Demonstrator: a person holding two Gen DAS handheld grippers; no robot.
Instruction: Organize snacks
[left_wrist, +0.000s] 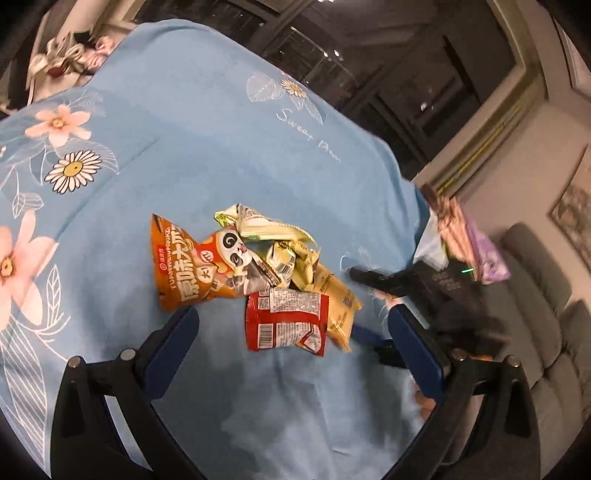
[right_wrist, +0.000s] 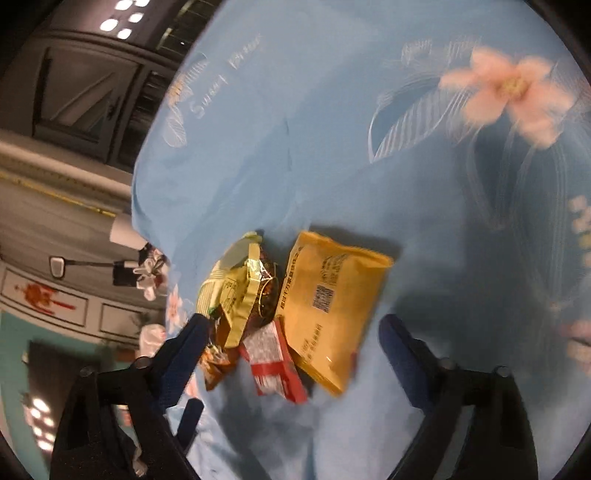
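Observation:
A small heap of snack packets lies on a blue floral cloth (left_wrist: 207, 155). In the left wrist view I see an orange panda packet (left_wrist: 199, 269), crumpled pale green packets (left_wrist: 273, 236), a red packet (left_wrist: 286, 319) and a yellow packet (left_wrist: 341, 306). My left gripper (left_wrist: 291, 325) is open above the cloth, jaws either side of the red packet without touching it. In the right wrist view the yellow packet (right_wrist: 332, 302), red packet (right_wrist: 271, 360) and green-gold packets (right_wrist: 236, 288) lie between the open jaws of my right gripper (right_wrist: 295, 332). The right gripper also shows in the left wrist view (left_wrist: 417, 284).
The cloth-covered table ends at the right in the left wrist view, with a grey sofa (left_wrist: 543, 317) beyond. Pink and purple fabric (left_wrist: 469, 240) lies at the table's right edge. Dark windows (left_wrist: 388, 66) stand behind. A lamp and ornaments (right_wrist: 136, 266) sit past the cloth's edge in the right wrist view.

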